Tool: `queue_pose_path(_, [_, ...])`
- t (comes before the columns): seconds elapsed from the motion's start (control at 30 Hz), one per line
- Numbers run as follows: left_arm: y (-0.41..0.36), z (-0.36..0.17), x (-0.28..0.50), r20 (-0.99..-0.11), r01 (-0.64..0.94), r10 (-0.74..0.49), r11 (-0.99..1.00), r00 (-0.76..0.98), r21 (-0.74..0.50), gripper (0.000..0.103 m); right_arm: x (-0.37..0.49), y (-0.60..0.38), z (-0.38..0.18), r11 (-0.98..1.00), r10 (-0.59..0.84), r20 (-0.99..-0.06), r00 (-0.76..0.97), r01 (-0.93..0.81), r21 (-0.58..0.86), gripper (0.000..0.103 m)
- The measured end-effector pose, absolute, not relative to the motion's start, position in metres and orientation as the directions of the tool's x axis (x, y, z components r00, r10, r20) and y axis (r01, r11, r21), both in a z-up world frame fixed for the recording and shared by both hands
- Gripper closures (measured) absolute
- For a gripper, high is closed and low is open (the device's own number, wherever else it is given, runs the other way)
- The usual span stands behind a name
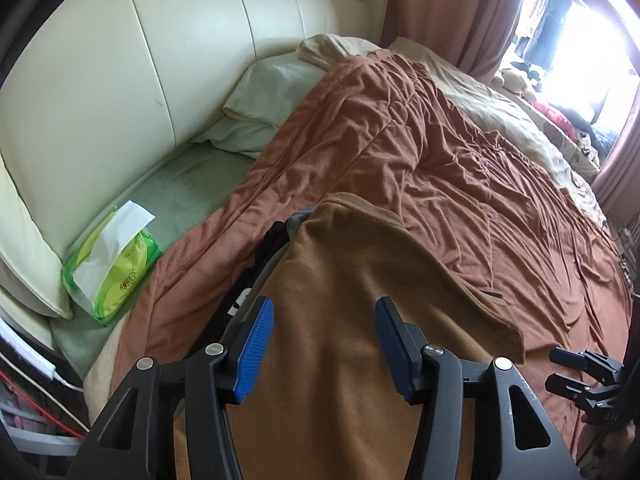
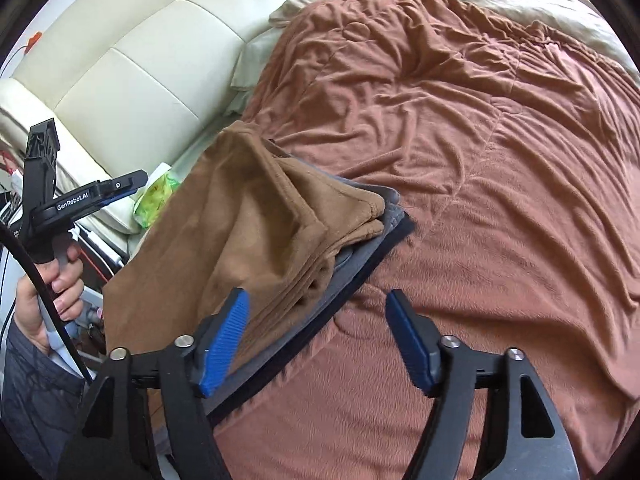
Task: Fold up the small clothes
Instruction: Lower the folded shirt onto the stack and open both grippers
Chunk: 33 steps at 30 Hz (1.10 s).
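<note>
On the far left a green tissue pack (image 1: 112,264) lies by the cream headboard (image 1: 120,60), well clear of my work. Next comes my left claw (image 1: 324,344), spread wide and holding nothing, hovering over the tan garment (image 1: 360,300). That garment sits on top of a stack on the bed, over a folded grey piece (image 2: 360,248) and a dark one (image 2: 384,248) at the bottom; its near part hangs loose toward the bed's left edge. Judging from this, the fold is only part done. To finish it well I would take the loose tan edge with the left claw, pinch only the top layer, lift low and lay it square over the stack without dragging the grey piece. To the right, my right claw (image 2: 316,340) also gapes wide and empty, beside the stack's corner above the rust bedspread (image 2: 500,160); it could pin that corner while I fold.
</note>
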<state>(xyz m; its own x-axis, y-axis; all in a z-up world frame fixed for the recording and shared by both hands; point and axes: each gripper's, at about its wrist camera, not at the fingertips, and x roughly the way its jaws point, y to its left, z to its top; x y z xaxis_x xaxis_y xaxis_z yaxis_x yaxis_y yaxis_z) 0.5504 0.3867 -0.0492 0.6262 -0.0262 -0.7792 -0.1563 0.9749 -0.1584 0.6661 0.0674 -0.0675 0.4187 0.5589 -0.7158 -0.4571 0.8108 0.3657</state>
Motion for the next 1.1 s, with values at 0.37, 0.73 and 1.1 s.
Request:
queue_pose_path(0.37, [0.349, -0.004, 0.471, -0.711, -0.125, -0.052, 0.973, 0.701, -0.194, 0.001, 0.597, 0.035, -0.008, 0.824, 0.516, -0.712, 0.477, -0.505, 0.258, 0.0])
queue_pose_path(0.73, [0.291, 0.039, 0.391, -0.66, -0.151, 0.006, 0.975, 0.751, -0.163, 0.001, 0.528, -0.012, 0.035, 0.819, 0.523, -0.675, 0.52, -0.527, 0.229, 0.0])
queue_pose_path(1.1, [0.238, 0.075, 0.328, -0.612, -0.149, 0.026, 0.977, 0.79, -0.151, 0.0, 0.462, -0.073, 0.065, 0.822, 0.531, -0.618, 0.579, -0.529, 0.211, 0.0])
